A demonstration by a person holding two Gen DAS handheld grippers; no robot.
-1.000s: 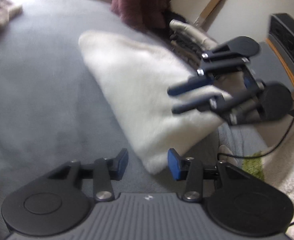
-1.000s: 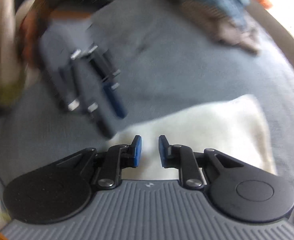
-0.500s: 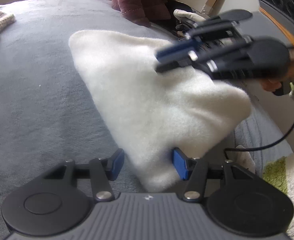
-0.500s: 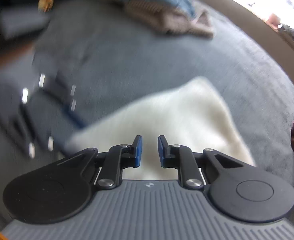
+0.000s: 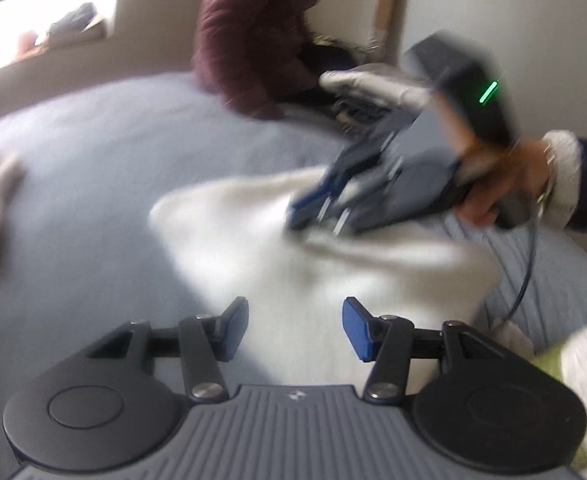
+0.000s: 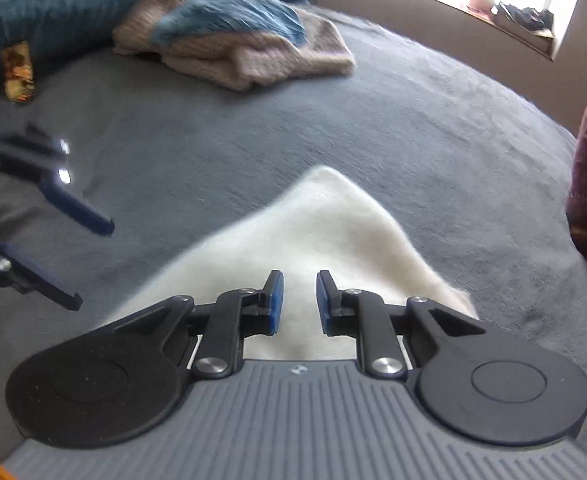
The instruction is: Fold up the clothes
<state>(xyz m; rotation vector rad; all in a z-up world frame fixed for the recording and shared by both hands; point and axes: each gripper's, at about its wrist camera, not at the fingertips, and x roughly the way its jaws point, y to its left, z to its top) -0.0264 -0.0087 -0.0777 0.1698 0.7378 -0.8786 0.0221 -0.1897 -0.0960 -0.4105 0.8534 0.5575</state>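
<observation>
Left fingers: the left gripper (image 5: 295,330) stands half-wide, its jaws having just opened further; the white fleece garment (image 5: 333,264) lies under the gap, the pads not pressing it.
Right fingers: the right gripper (image 6: 299,300) is drawn narrow, a small gap left; seen from the left wrist, its tips (image 5: 313,212) press down into the white cloth and pucker it. Whether a fold is pinched between the pads I cannot tell.
Garment: it lies on the grey blanket (image 6: 253,152), tapering to a point away from the right gripper.
Progress: judged as mid-fold; the cloth looks doubled over but uneven, so smoothing and at least one more fold seem left.
Waiting pile: a beige knit (image 6: 253,56) and blue garments lie unfolded further back.
Left view only: the hand (image 5: 489,184) holding the right gripper, and a maroon garment (image 5: 253,32).
Right view only: the pile and the window.
</observation>
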